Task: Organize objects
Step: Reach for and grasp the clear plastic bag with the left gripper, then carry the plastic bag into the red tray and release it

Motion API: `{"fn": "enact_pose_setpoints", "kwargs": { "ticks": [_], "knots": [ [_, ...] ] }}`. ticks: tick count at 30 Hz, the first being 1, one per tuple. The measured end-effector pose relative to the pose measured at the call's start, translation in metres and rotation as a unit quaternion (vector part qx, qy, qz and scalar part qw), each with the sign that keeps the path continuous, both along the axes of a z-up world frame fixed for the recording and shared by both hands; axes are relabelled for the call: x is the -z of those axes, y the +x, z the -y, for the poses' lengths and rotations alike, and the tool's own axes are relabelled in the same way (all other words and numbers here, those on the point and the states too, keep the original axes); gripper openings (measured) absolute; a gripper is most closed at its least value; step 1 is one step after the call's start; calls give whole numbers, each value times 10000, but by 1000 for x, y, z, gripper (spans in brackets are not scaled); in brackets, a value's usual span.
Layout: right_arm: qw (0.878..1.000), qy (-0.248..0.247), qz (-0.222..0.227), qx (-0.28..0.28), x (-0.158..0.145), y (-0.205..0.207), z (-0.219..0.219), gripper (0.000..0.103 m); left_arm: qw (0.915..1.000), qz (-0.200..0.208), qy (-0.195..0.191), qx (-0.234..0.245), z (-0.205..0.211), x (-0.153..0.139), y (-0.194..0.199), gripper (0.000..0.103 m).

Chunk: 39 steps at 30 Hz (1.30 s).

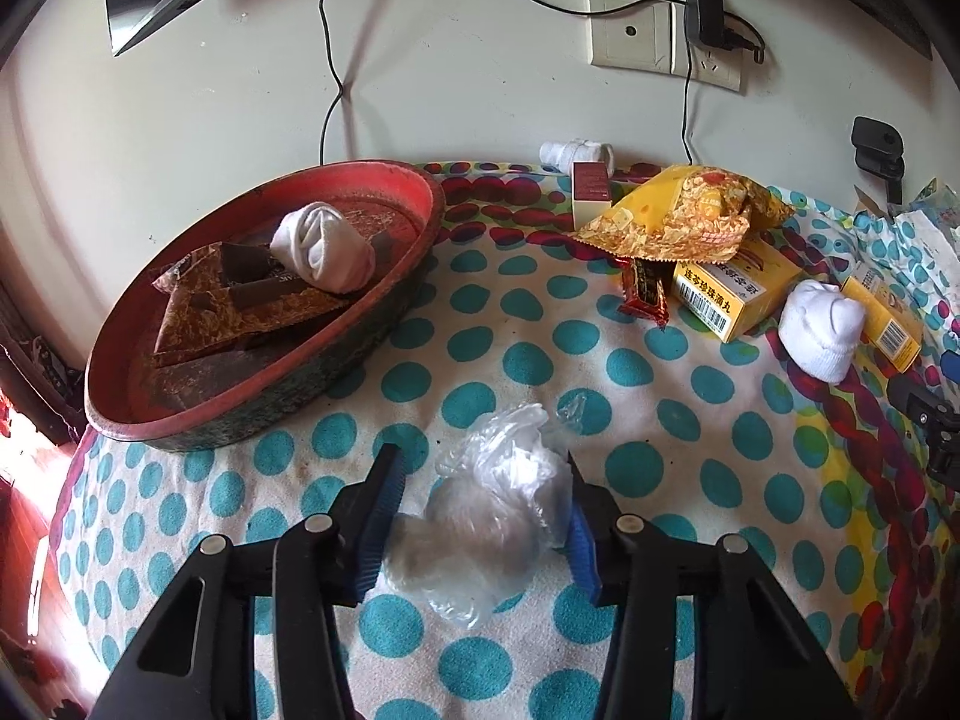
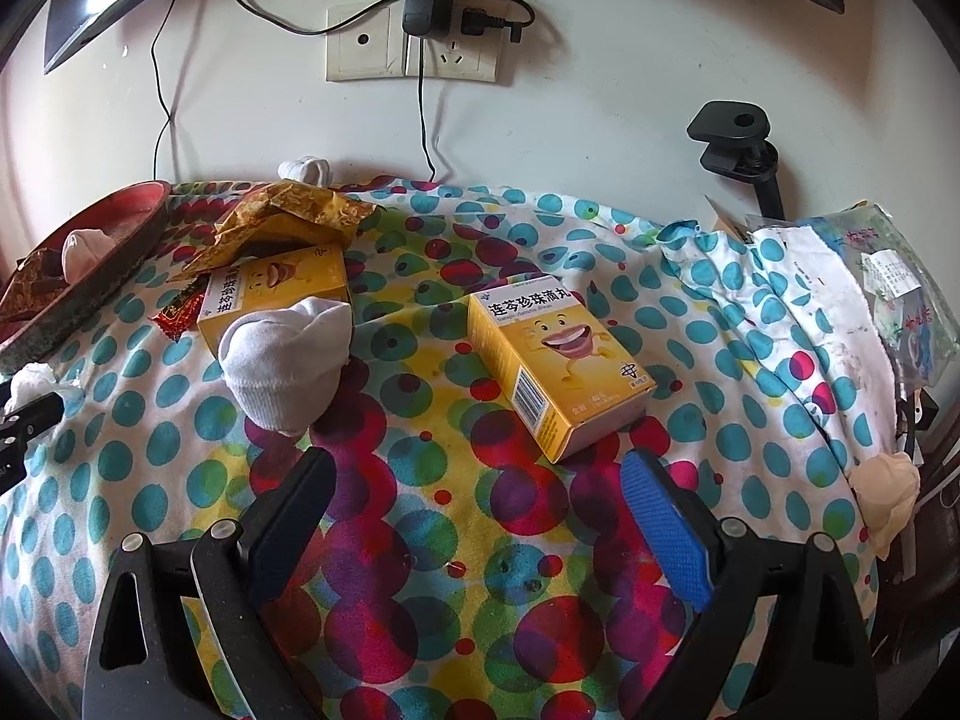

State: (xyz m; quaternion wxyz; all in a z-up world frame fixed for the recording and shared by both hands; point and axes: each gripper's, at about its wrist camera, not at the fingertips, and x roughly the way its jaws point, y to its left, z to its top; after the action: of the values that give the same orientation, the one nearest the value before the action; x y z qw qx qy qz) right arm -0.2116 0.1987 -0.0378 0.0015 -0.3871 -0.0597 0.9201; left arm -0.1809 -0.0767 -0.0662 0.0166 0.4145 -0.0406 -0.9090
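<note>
My left gripper is shut on a crumpled clear plastic bag low over the dotted cloth. A red oval tray lies ahead to its left, holding a rolled white sock and brown snack wrappers. My right gripper stands open with nothing between its fingers. Just ahead of it lie a yellow medicine box and a rolled white sock. A second yellow box, a red candy bar and a yellow snack bag sit behind the sock.
A small red-and-white box and another white sock rest by the wall. Cables hang from a wall socket. A black clamp, papers in plastic and a beige sock crowd the right edge.
</note>
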Motion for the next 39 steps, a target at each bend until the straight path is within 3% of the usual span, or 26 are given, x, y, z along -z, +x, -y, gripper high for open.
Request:
{"fn": "enact_pose_setpoints", "kwargs": {
  "ticks": [8,14,18,23,27,39],
  "knots": [
    [9999,90,-66,-132,-2,3,6,95,9990,-321,-211,-219,24,-31,-2,49],
    [9997,135,-70,-214,-2,4,10,95,9950,-652,-285,-695,67,-67,-51,49],
    [9994,-31,-3,-356,-1,2,9,95,9921,-686,-273,-1016,97,-74,-86,49],
    [9998,18,27,-200,0,1,7,95,9895,-699,-347,-1213,123,-68,-122,49],
    [9997,77,-37,-217,-1,3,9,97,9880,-498,-165,-1452,146,-57,-151,49],
    [9988,320,-20,-362,1,4,20,98,9855,-345,-336,-1628,155,-28,-172,49]
  ]
}}
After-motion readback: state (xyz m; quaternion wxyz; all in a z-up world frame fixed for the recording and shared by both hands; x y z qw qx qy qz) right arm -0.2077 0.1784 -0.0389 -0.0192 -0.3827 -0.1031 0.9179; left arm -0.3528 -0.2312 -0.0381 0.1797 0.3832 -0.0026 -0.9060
